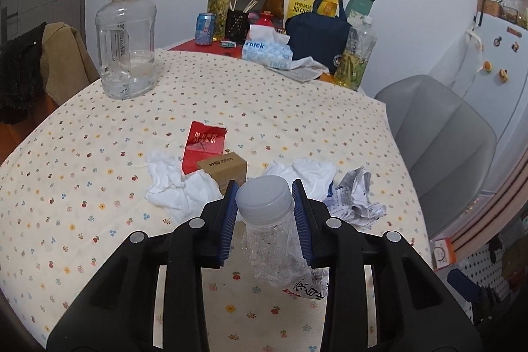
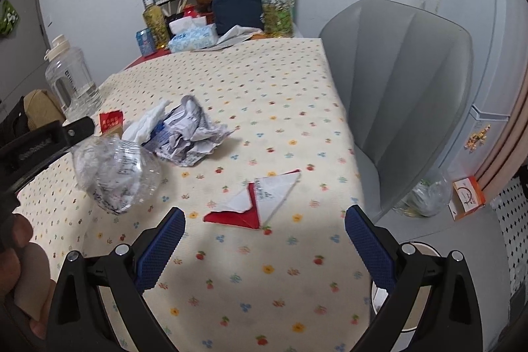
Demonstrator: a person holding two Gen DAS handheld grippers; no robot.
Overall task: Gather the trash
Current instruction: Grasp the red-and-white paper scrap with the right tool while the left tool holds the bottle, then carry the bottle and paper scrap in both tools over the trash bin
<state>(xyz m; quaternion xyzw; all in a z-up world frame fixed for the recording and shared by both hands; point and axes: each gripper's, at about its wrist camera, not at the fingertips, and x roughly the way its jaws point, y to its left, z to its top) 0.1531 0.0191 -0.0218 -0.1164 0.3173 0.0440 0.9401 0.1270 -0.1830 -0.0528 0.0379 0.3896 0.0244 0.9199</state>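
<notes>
The left gripper (image 1: 265, 203) clamps a crushed clear bottle (image 1: 269, 230) above the surface (image 1: 99, 154). The right gripper (image 2: 264, 248) gapes wide before a red-and-white wrapper (image 2: 260, 203); crumpled paper (image 2: 188, 134) lies beyond.

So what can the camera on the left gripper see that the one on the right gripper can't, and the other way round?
Only the left wrist view shows the left gripper clamped on the crushed plastic bottle just below its cap, and the small brown box.

Only the right wrist view shows the open right gripper, the red and white folded paper ahead of it, and the orange box on the floor.

Both show the crumpled printed paper, the big clear jug, the red packet and the grey chair.
</notes>
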